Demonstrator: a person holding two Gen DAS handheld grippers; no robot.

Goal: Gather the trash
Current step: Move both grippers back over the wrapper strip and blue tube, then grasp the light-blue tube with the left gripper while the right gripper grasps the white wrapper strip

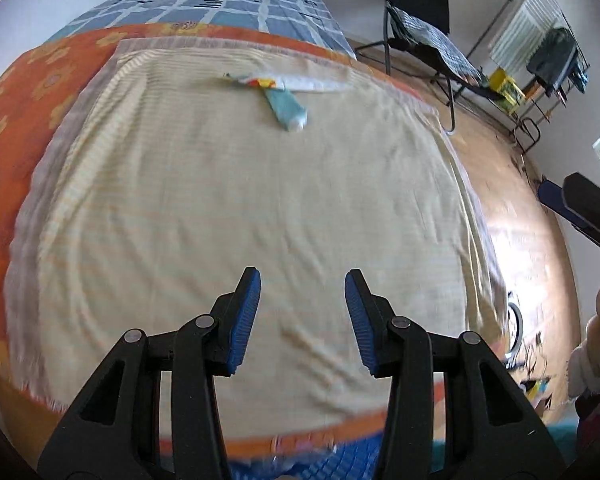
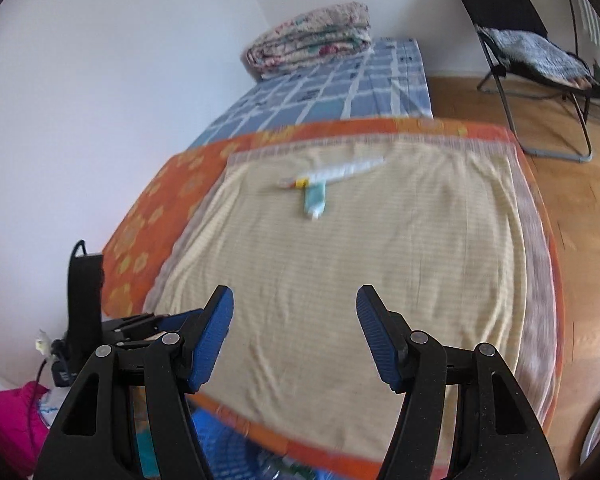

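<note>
Your left gripper (image 1: 303,280): jaws parted, nothing between them, above the cream blanket (image 1: 240,200). Your right gripper (image 2: 295,295): jaws spread wider, likewise empty. Trash: teal tube (image 1: 287,107) and flat wrapper (image 1: 284,82), touching, at the blanket's far end, well apart from both grippers. Beyond: folded quilt (image 2: 312,40), black chair (image 2: 532,48).

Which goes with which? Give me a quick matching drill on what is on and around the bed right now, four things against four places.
Things:
1. teal tube
2. folded quilt
3. black folding chair
4. cream blanket

Places:
A. on the wooden floor, right of the bed
B. spread over the orange sheet
C. far end, on the blue checked cover
D. lying on the cream blanket

Pairs: 1-D, 2-C, 3-A, 4-B
</note>
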